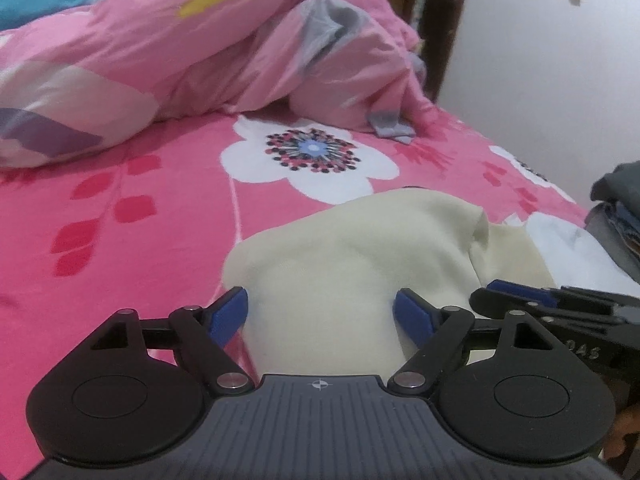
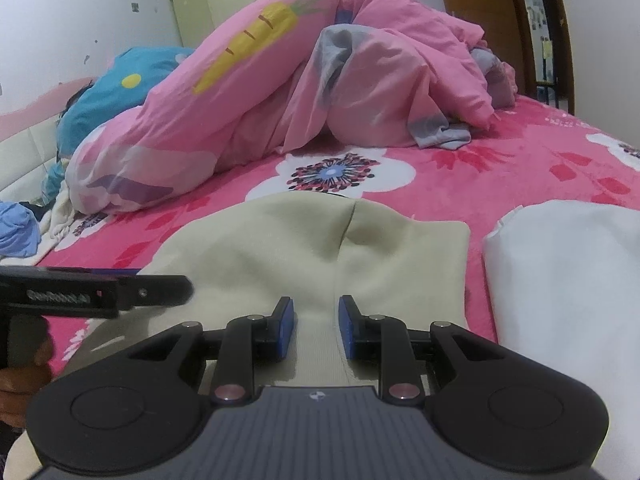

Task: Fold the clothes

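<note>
Cream garment (image 2: 304,248) lies on bed (image 1: 120,220), partly folded w/ centre crease. L hand-held gripper (image 1: 320,312) spread wide above near edge, holding nothing. R hand-held gripper (image 2: 316,328) half-closed, pads astride a ridge, not pinching. Likely mid-fold; next needs a firm edge grip.

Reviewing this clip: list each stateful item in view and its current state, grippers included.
left gripper: open, jaws wide over the cream garment, gripping nothing.
right gripper: open, narrower gap, fabric between the pads, not clamped.
cream garment: partly folded, flat on the bed.
white garment: folded, beside the cream one.
pink duvet: crumpled, unfolded.
</note>
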Demonstrator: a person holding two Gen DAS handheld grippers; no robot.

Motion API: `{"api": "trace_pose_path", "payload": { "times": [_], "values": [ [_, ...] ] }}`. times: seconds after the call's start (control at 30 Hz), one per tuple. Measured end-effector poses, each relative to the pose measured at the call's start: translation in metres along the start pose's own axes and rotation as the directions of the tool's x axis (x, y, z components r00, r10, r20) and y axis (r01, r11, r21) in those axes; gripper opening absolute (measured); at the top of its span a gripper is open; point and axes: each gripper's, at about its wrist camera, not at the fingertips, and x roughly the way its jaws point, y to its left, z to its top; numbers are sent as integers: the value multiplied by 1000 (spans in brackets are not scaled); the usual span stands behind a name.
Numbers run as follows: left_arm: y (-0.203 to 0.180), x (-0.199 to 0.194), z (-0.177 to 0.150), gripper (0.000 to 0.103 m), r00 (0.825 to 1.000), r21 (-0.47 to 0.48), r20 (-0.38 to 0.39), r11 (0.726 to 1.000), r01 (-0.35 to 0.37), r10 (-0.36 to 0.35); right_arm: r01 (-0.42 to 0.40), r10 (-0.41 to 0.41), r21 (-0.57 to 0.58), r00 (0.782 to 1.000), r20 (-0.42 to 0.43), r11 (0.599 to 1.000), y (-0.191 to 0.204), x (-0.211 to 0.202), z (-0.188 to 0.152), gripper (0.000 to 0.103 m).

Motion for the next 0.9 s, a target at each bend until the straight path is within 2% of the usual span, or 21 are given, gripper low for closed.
{"api": "trace_pose_path", "payload": {
  "times": [0.1, 0.17, 0.2, 0.27, 0.33, 0.43, 0.53, 0.6, 0.67, 0.83, 0.9],
  "values": [
    [-9, -23, -1, 81, 999, 29, 2, 999, -41, 41, 1, -1, 8, 1000, 0, 1000, 0, -2, 1, 27],
    [-14, -42, -3, 84, 999, 33, 13, 998, -53, 52, 24, -24, 8, 1000, -11, 1000, 5, -10, 6, 34],
    [-17, -50, -3, 85, 998, 35, 14, 998, -59, 59, 41, -41, 13, 999, -13, 999, 9, -19, 9, 43],
    [-23, -64, -8, 86, 997, 42, 12, 996, -74, 74, 52, -52, 24, 999, 1, 998, 18, -43, 10, 44],
    [-29, -74, -14, 86, 995, 49, -3, 994, -100, 101, 17, -18, 17, 999, 37, 1000, 29, -73, 5, 43],
    [-39, -82, -29, 86, 993, 62, -35, 992, -109, 111, -2, 3, -21, 999, 51, 1000, 47, -111, -17, 44],
    [-47, -81, -43, 86, 988, 81, -73, 989, -127, 133, 41, -43, -34, 998, -38, 999, 51, -105, -48, 44],
    [-50, -79, -50, 86, 985, 86, -96, 987, -134, 142, 59, -59, -30, 998, -13, 998, 53, -108, -58, 44],
    [-54, -79, -53, 86, 984, 96, -91, 985, -141, 150, 78, -78, -12, 997, -15, 997, 57, -115, -53, 44],
    [-60, -82, -55, 87, 982, 110, -83, 981, -158, 168, 72, -72, 24, 997, 18, 997, 58, -138, -54, 44],
    [-59, -82, -56, 87, 982, 106, -84, 981, -162, 171, 83, -83, 23, 997, -2, 996, 56, -139, -62, 44]
  ]
}}
